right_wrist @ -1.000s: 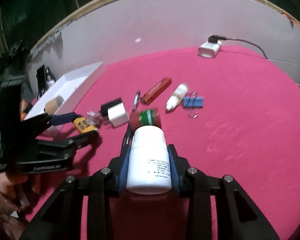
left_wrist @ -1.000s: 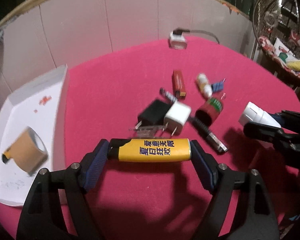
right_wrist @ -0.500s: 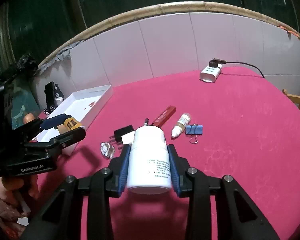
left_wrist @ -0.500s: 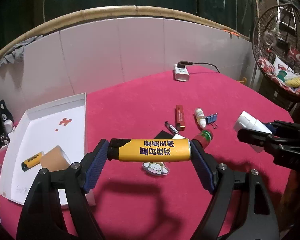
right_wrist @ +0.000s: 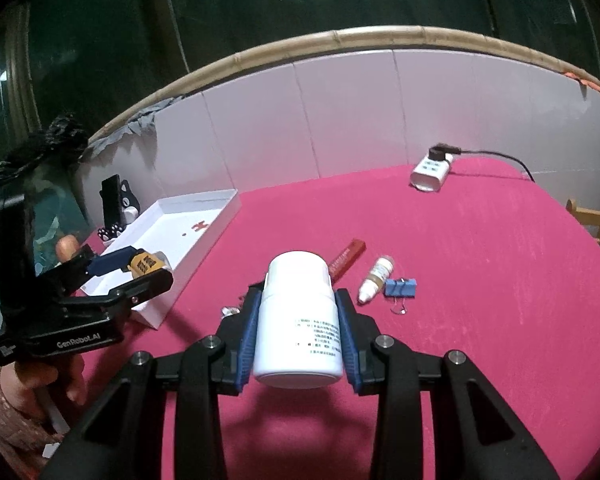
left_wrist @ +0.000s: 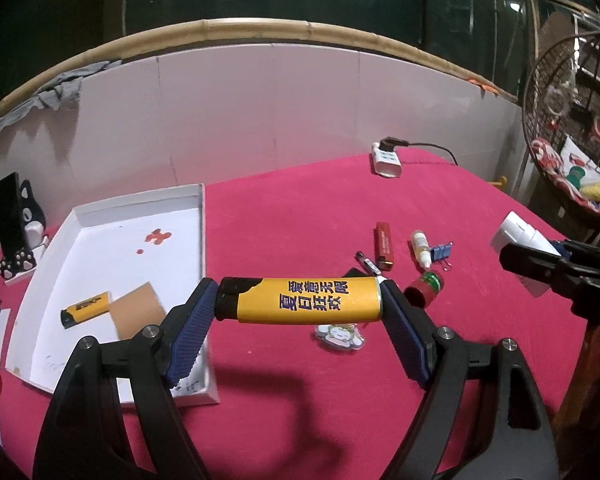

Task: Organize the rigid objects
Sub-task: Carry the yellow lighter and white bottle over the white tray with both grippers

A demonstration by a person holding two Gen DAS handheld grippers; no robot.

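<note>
Two tools aloft — lighter [left_wrist: 308,300], bottle [right_wrist: 298,336].

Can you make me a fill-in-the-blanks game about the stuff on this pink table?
1. The left gripper holds a yellow ____.
2. The right gripper holds a white ____.
3. The binder clip on the table is ____.
4. Another yellow lighter lies inside the white ____.

Missing words: lighter; bottle; blue; tray

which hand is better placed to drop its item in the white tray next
Left, probably. Its gripper holds the lighter beside the tray; the right gripper with the bottle is farther away.
</note>
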